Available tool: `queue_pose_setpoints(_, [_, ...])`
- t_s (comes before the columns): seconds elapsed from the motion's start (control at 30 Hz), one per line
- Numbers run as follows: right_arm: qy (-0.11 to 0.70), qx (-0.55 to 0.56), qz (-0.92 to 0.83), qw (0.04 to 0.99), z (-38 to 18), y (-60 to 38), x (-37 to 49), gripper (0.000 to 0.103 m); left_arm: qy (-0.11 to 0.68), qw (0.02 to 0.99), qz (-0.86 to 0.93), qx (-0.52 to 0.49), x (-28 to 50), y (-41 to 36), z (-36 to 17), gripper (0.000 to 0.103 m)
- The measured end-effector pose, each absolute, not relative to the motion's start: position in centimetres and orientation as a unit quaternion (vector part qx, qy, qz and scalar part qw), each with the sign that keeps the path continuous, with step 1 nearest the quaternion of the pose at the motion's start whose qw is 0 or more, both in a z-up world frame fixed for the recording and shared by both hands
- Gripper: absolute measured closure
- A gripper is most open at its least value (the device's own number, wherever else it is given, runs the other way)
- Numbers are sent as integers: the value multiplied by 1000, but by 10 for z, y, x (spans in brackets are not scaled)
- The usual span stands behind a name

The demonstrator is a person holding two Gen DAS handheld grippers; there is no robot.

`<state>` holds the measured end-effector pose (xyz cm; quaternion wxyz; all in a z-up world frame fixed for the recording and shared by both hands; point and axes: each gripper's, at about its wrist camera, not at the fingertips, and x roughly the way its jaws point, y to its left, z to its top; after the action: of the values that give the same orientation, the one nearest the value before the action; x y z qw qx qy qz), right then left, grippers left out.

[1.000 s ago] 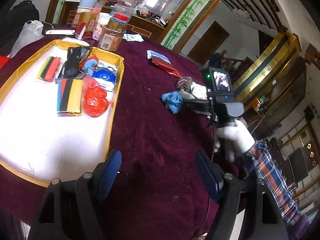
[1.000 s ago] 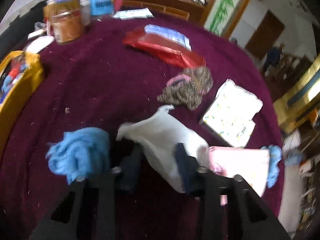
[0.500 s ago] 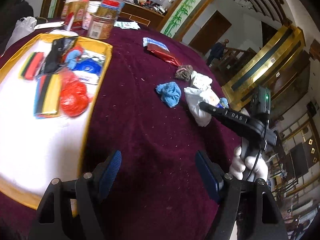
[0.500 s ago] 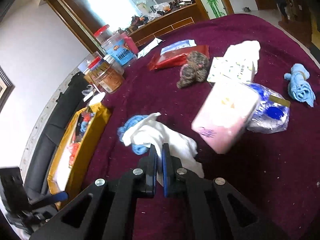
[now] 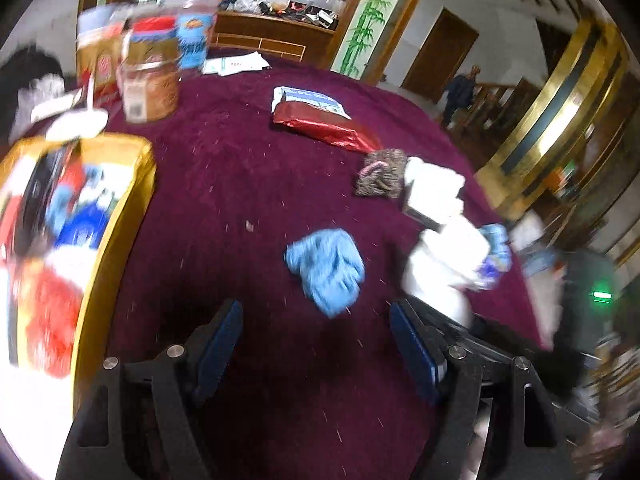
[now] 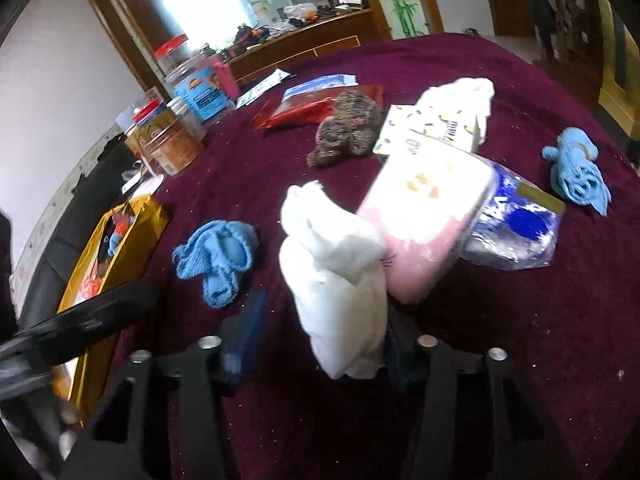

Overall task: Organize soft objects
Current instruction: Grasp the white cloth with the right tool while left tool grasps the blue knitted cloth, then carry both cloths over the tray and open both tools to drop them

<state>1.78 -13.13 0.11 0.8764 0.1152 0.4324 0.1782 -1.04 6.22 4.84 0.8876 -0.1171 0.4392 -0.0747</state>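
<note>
A crumpled blue cloth (image 5: 326, 268) (image 6: 218, 256) lies on the maroon table just ahead of my left gripper (image 5: 316, 348), which is open and empty. A white cloth (image 6: 336, 280) (image 5: 440, 272) stands bunched between the fingers of my right gripper (image 6: 318, 352), whose jaws are opening. It rests against the right finger, and the blurred left finger (image 6: 244, 336) is clear of it. The yellow-rimmed tray (image 5: 144, 184) (image 6: 152, 216) at the left holds red, blue and striped soft items.
Behind the white cloth lie a pink packet (image 6: 428, 216), a blue plastic pack (image 6: 516, 232), a tissue pack (image 6: 432, 128) and a brown knit bundle (image 6: 344, 128). A second blue cloth (image 6: 576, 172) sits far right. A red packet (image 5: 324, 126) and jars (image 5: 150, 84) are further back.
My left gripper has swung right, off the tray and up to the blue cloth. The right gripper's jaws, pinched shut on the white cloth half a second ago, have parted.
</note>
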Motion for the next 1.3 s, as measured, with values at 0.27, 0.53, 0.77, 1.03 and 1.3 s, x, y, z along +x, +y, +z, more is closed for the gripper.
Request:
queue_pose_setpoints(0.27, [437, 117, 170, 876, 0, -136, 20, 71, 442, 896, -42, -7, 36, 24, 24, 24])
queue_pose_setpoints(0.53, [436, 128, 171, 874, 0, -136, 21, 75, 458, 886, -70, -9, 38, 28, 20, 57])
queue_pose_setpoints(0.77, [434, 150, 180, 870, -3, -145, 21, 86, 418, 896, -127, -81, -23, 62, 64, 57])
queue_pose_setpoints(1.03, [429, 168, 179, 869, -2, -153, 19, 90, 372, 912, -83, -151, -108, 185, 99, 57])
queue_pose_setpoints(1.3, [418, 198, 205, 862, 23, -144, -4, 91, 408, 897, 36, -165, -123, 299, 74, 56])
